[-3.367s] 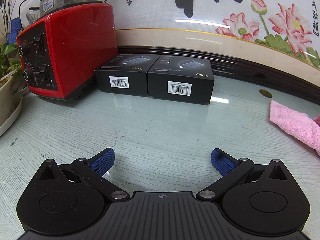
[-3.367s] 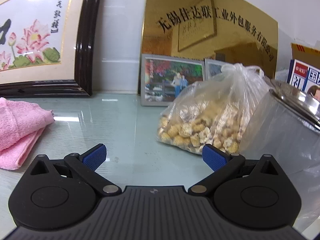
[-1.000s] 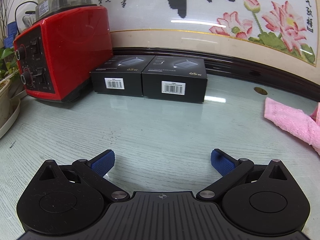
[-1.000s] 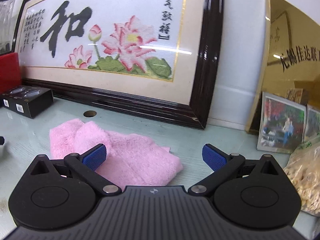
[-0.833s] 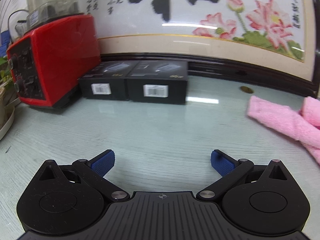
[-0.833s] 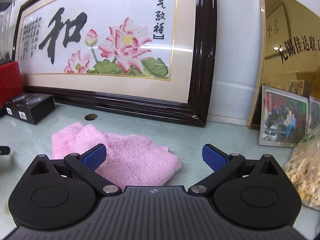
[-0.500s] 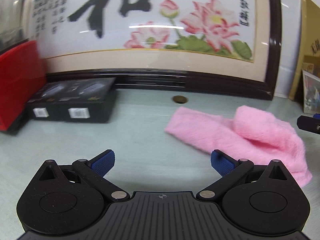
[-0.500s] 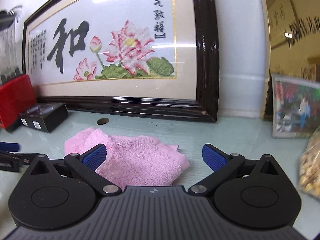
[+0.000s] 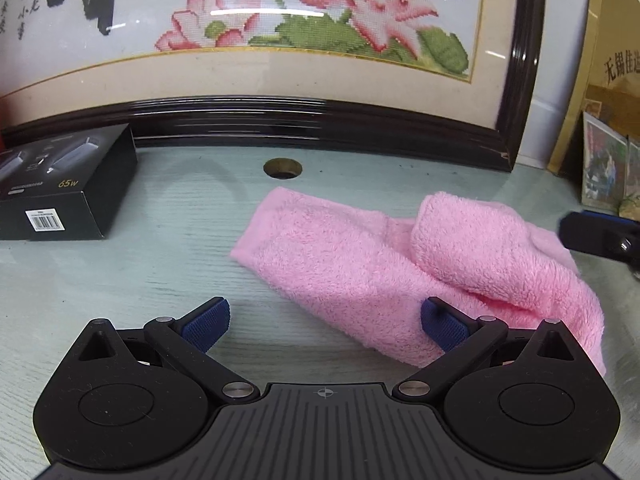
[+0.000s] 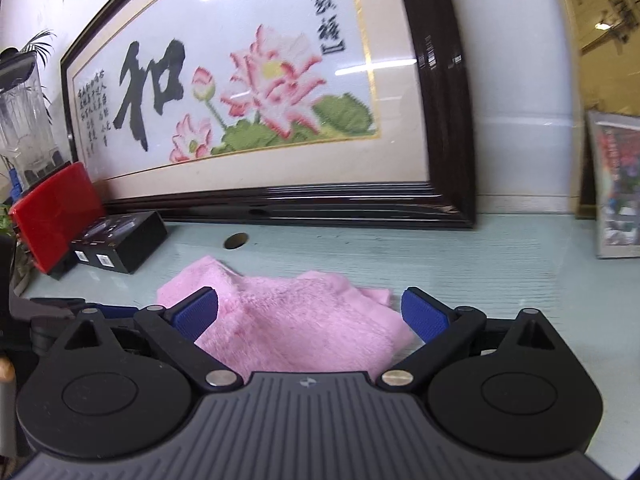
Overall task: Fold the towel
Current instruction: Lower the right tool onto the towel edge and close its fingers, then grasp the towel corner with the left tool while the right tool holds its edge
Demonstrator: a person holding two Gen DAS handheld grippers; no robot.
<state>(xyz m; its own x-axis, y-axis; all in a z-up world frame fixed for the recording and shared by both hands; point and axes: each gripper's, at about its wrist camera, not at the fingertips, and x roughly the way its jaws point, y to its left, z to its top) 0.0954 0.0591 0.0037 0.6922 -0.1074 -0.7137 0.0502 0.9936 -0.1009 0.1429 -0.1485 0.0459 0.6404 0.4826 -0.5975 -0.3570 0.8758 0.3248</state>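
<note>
Both tongs are released, jaws spread wide, gripping nothing. We hold the left tongs [image 9: 324,322] low over the table [image 9: 120,280], with one blue pad against the near edge of the towel [image 9: 360,268]. We hold the right tongs [image 10: 310,312] over the towel's other end, the pink cloth filling the gap between the pads.

Towel position: rumpled on the table, in front of the framed picture [image 9: 280,60] and just this side of the round hole [image 9: 282,168] at the picture's foot. One end lies flat toward the black box [image 9: 60,196]; the other is rolled over into a thick hump.

Risks, as we judge them:
- Closing on the hump would catch several layers at once, so the fold would come out lumpy or skewed.
- Fleece on a smooth top may slide instead of lifting if a pad only brushes it.
- The two tongs are near each other; their tips could clash over the cloth.
- No clear corner is visible, so a blind pinch may pick the wrong edge.

Containers: the black box is shut; its contents cannot be seen. Nothing else nearby holds anything we can make out.
</note>
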